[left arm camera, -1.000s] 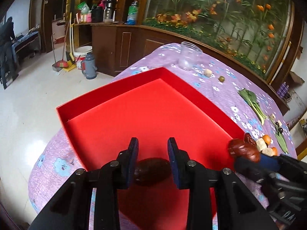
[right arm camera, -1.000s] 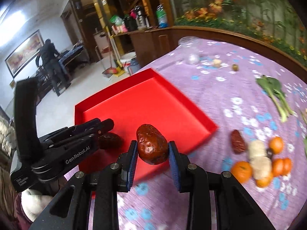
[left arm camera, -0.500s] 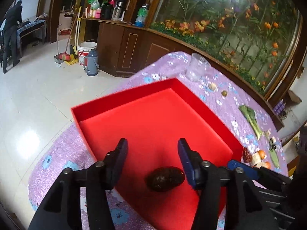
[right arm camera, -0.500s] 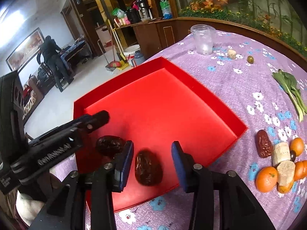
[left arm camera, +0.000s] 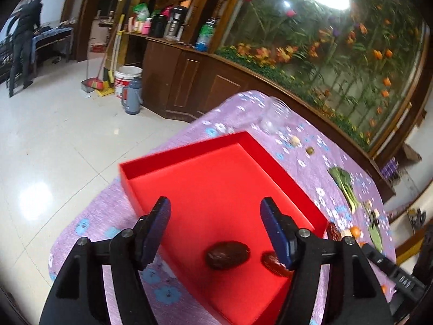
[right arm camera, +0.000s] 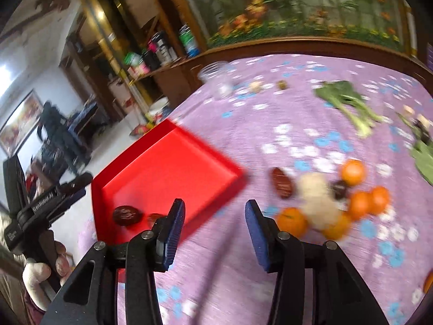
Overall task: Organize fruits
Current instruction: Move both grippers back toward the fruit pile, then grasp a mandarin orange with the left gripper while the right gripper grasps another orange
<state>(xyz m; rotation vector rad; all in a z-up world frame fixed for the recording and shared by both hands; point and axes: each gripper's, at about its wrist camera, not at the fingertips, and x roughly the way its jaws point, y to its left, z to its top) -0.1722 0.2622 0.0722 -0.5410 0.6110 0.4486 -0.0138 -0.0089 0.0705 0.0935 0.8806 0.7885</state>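
- Left wrist view: my left gripper (left arm camera: 215,226) hangs over the near end of the red tray (left arm camera: 189,159), its jaws apart and just having widened, with nothing pressed between the blue pads.
- A dark date (left arm camera: 228,255) lies on the tray floor below and between those fingers, touching neither one.
- A second date (left arm camera: 273,264), redder, lies just beside the first toward the tray's right wall, partly hidden behind my right-hand finger (left arm camera: 276,233).
- Right wrist view: my right gripper (right arm camera: 215,228) is over the purple flowered tablecloth (right arm camera: 297,108), just off the tray's near right edge; its jaws have just been opening and nothing is between them.
- This view is smeared by motion, so small details are soft.
- Both dates sit in the tray's near left corner; the dark one (right arm camera: 126,215) is clear, the other is mostly hidden behind my left finger (right arm camera: 173,230).
- A third date (right arm camera: 281,182) lies on the cloth beyond the tray's right corner.
- Just beside it is a cluster of oranges (right arm camera: 351,172) and pale lumps (right arm camera: 316,197) I cannot identify.
- Leafy greens (right arm camera: 343,100) lie farther toward the cloth's far edge, and a clear jar (right arm camera: 216,80) stands near the far left edge.
- A gloved hand (right arm camera: 35,276) holds the left gripper's handle.
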